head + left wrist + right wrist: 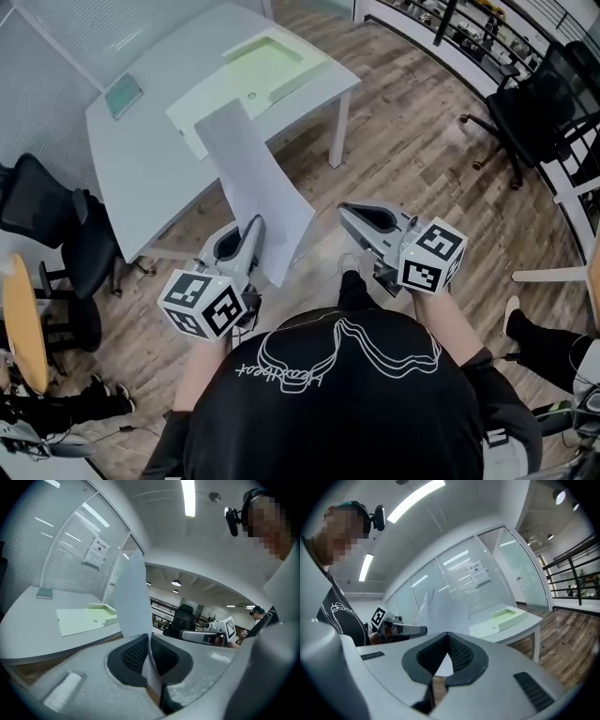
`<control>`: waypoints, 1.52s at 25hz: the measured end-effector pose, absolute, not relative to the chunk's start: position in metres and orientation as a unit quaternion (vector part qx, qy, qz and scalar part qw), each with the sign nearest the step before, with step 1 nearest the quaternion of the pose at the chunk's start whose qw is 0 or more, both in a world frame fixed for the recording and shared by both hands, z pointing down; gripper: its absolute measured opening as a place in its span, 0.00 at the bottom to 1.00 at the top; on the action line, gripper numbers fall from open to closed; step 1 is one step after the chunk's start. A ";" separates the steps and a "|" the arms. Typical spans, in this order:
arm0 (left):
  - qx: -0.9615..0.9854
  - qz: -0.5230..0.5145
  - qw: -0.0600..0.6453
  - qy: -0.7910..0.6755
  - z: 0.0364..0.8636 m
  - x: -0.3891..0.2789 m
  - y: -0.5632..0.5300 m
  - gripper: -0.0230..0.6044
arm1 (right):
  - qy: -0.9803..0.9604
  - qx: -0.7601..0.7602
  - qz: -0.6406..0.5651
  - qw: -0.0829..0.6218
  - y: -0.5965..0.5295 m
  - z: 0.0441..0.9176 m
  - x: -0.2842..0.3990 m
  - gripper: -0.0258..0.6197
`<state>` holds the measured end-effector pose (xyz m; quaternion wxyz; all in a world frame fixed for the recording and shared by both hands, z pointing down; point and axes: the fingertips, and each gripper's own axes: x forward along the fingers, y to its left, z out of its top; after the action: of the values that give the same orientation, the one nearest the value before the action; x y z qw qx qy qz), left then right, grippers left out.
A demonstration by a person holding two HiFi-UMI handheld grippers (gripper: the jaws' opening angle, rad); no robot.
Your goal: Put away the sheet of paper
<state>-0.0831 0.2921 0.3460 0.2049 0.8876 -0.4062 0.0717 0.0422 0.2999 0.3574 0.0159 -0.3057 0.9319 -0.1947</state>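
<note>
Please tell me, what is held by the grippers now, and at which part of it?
The left gripper holds the sheet of paper, jaws shut on its left edge near the lower end. The right gripper holds nothing.

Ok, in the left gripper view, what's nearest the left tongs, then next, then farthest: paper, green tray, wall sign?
1. Paper, clamped in the left gripper.
2. Green tray, on the table, left.
3. Wall sign, on the glass behind.
</note>
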 end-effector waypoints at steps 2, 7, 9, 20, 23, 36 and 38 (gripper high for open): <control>0.883 0.075 0.212 -0.412 0.347 -0.062 0.258 0.05 | 0.935 -0.295 -0.194 0.008 0.263 0.357 0.061 0.05; 0.872 0.071 0.222 -0.432 0.347 -0.022 0.190 0.05 | 0.943 -0.270 -0.193 -0.001 0.198 0.351 0.101 0.05; 0.868 0.064 0.222 -0.440 0.346 -0.009 0.169 0.05 | 0.944 -0.263 -0.198 0.003 0.179 0.350 0.118 0.05; 0.849 0.042 0.253 -0.463 0.350 0.006 0.100 0.05 | 0.948 -0.233 -0.215 0.007 0.104 0.357 0.146 0.05; 0.844 0.047 0.264 -0.465 0.359 -0.003 0.081 0.05 | 0.948 -0.231 -0.221 -0.005 0.084 0.366 0.139 0.05; 0.811 0.063 0.326 -0.482 0.418 -0.084 -0.033 0.05 | 0.934 -0.235 -0.266 -0.040 -0.040 0.398 0.090 0.05; 0.807 0.063 0.333 -0.484 0.422 -0.098 -0.047 0.05 | 0.935 -0.236 -0.260 -0.050 -0.055 0.398 0.080 0.05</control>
<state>-0.0975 -0.0468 0.4225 0.3332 0.8066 -0.4841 0.0627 0.0799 -0.0551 0.3984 -0.0497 -0.2357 0.9350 -0.2603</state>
